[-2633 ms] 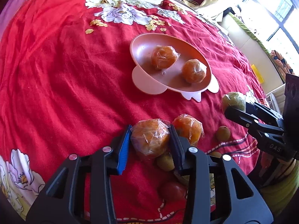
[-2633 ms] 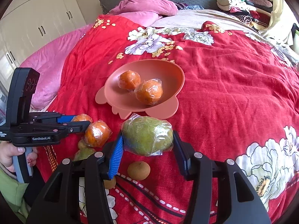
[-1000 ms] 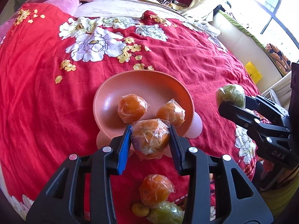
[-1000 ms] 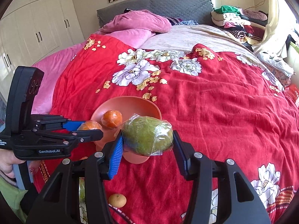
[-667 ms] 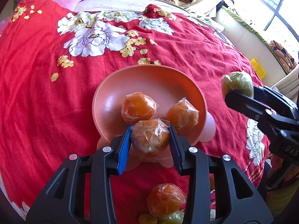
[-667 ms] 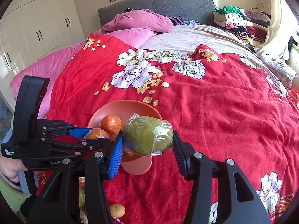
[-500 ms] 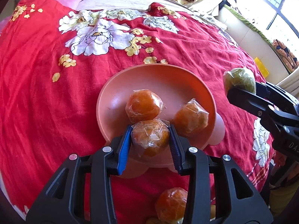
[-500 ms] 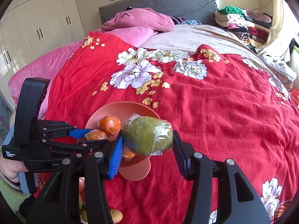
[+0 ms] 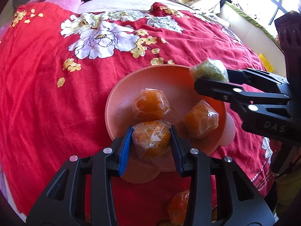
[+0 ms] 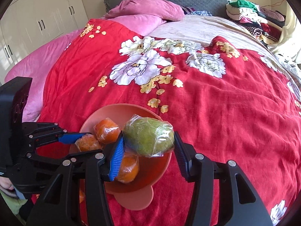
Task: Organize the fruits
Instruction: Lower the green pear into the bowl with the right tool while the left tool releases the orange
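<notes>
In the left wrist view, the left gripper (image 9: pixel 150 141) sits low in the centre of the frame, clenched on a plastic-wrapped orange (image 9: pixel 151 139) that fills the gap between its blue-padded fingers. The held orange hangs over the near rim of the pink bowl (image 9: pixel 120 101), which rests on the red floral bedspread (image 9: pixel 47 94). Two more wrapped oranges lie inside the bowl — one (image 9: pixel 150 103) just above the held fruit and close to touching it, the other (image 9: pixel 201 120) to the right, near the bowl's right wall.

At the right edge of the same view, the right gripper (image 9: pixel 208 75) reaches in from the side, gripping a wrapped green fruit (image 9: pixel 208 70) over the bowl's far right rim.

The right wrist view shows that green fruit (image 10: pixel 148 136) wedged crosswise between the fingers in the lower centre of the frame, above the bowl's (image 10: pixel 150 177) interior. An orange (image 10: pixel 128 167) shows partly behind the left blue pad, and another (image 10: pixel 107 130) lies further up and left. The left gripper (image 10: pixel 82 143) enters from the left edge, grasping its orange (image 10: pixel 87 144) over the bowl — whether that fruit touches the bowl floor is hard to tell.

At the bottom of the left wrist view, another wrapped orange (image 9: pixel 178 209) lies on the bedspread outside the bowl, between the gripper's arms.
</notes>
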The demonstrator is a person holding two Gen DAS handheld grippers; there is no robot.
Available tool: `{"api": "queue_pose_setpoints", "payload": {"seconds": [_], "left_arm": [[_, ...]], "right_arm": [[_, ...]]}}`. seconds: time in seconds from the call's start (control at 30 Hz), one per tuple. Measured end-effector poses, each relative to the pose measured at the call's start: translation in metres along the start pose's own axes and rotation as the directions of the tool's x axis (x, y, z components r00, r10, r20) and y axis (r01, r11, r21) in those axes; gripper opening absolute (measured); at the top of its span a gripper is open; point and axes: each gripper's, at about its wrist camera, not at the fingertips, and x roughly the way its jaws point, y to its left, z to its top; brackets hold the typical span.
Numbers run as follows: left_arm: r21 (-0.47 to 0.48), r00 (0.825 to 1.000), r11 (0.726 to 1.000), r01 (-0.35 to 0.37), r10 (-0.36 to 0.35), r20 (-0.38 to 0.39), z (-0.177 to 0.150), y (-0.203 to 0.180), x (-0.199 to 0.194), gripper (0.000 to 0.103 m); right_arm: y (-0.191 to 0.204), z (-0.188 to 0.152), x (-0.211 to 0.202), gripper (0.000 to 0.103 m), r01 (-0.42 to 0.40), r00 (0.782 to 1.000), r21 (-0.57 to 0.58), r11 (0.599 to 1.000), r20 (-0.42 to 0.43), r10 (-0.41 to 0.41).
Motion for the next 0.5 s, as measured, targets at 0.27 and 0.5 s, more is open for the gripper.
{"api": "queue_pose_setpoints", "payload": {"seconds": [0.27, 0.5], "left_arm": [[-0.001, 1.000, 1.000, 0.005, -0.005, 0.002, -0.001, 0.000, -0.001, 0.031], [0.002, 1.000, 1.000, 0.011, -0.011, -0.002, -0.003, -0.002, -0.001, 0.031]], "right_arm": [[0.008, 0.007, 0.012, 0.048, -0.005, 1.000, -0.042, 0.999, -0.023, 0.004], [0.014, 0.006, 0.020, 0.048, -0.008, 0.999, -0.067, 0.998, -0.051, 0.004]]}}
